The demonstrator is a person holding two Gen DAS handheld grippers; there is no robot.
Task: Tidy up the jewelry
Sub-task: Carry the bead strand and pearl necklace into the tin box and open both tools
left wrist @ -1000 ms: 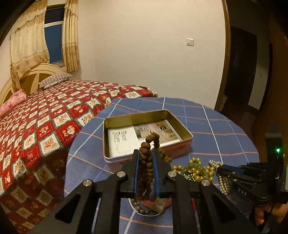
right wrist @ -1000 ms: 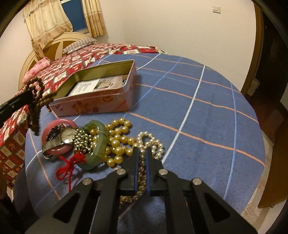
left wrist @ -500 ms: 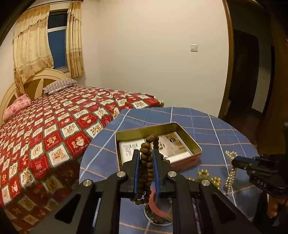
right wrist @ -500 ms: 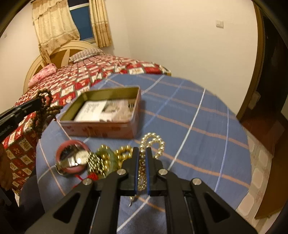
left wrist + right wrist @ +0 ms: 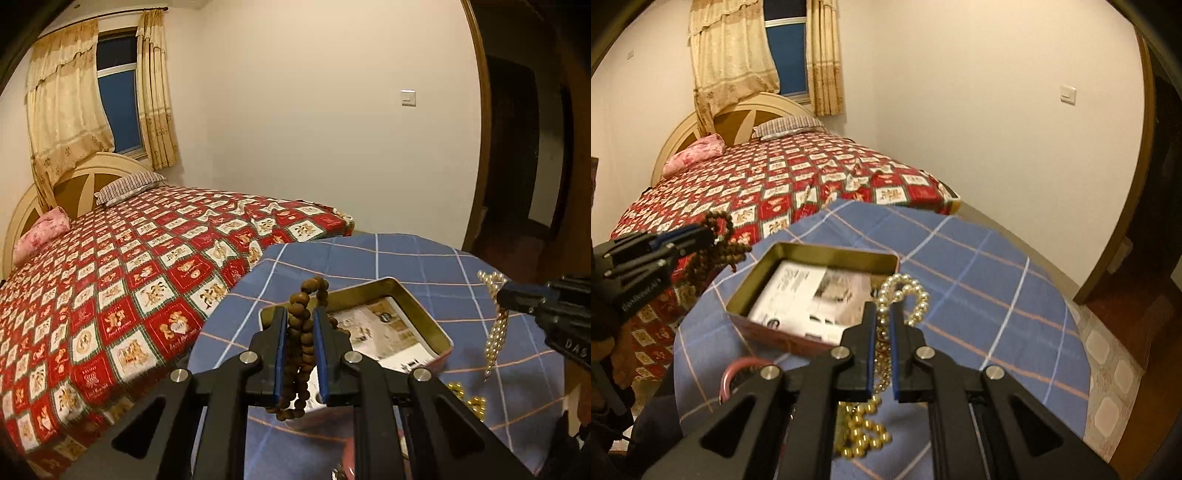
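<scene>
The left tongs (image 5: 300, 354) are clamped on a string of dark brown wooden beads (image 5: 301, 343), held in the air. The right tongs (image 5: 882, 350) are clamped on a strand of small pearl-white beads (image 5: 905, 291), its loop above the tips. Ahead of both, an open rectangular pink metal tin (image 5: 827, 254) rests on the round blue checked surface (image 5: 990, 295). Gold bead jewelry (image 5: 862, 435) lies beneath the right tongs.

place: home bedroom | signs: quilted bed (image 5: 155, 273), pillows (image 5: 788, 126), curtained window (image 5: 120, 110)
</scene>
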